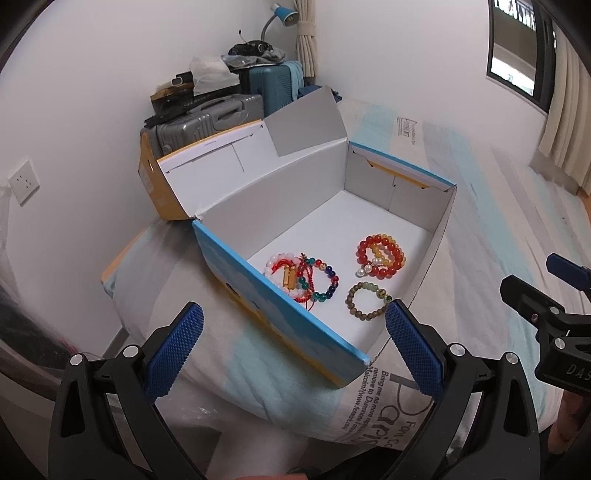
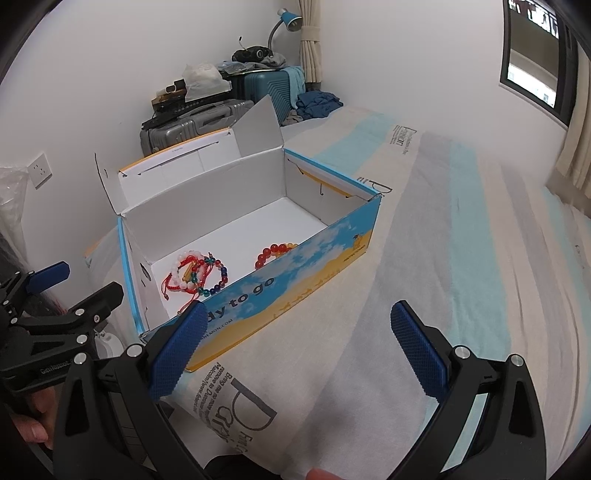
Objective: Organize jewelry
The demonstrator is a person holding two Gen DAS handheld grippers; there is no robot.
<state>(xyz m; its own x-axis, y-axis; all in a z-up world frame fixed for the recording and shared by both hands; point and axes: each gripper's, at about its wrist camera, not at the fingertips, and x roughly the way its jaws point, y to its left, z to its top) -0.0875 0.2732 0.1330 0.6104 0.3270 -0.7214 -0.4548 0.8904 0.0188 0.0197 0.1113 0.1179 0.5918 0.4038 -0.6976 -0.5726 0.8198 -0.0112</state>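
- The left tongs (image 1: pixel 293 343) and right tongs (image 2: pixel 301 345) both hang spread wide with nothing between them, above the bed (image 2: pixel 461 258).
- Inside the open box (image 1: pixel 280 206): a tangled bracelet cluster (image 1: pixel 301 277) and a red-orange bracelet (image 1: pixel 380 254), lying apart.
- Only the left wrist view shows the brown bead bracelet (image 1: pixel 367 301); in the right wrist view the box's near wall hides it.

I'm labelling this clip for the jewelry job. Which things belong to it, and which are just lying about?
Job: cardboard box; red bead bracelets; brown bead bracelet; multicoloured bracelet pile; left gripper; right gripper.
Lying about: suitcases; desk lamp; bedsheet.
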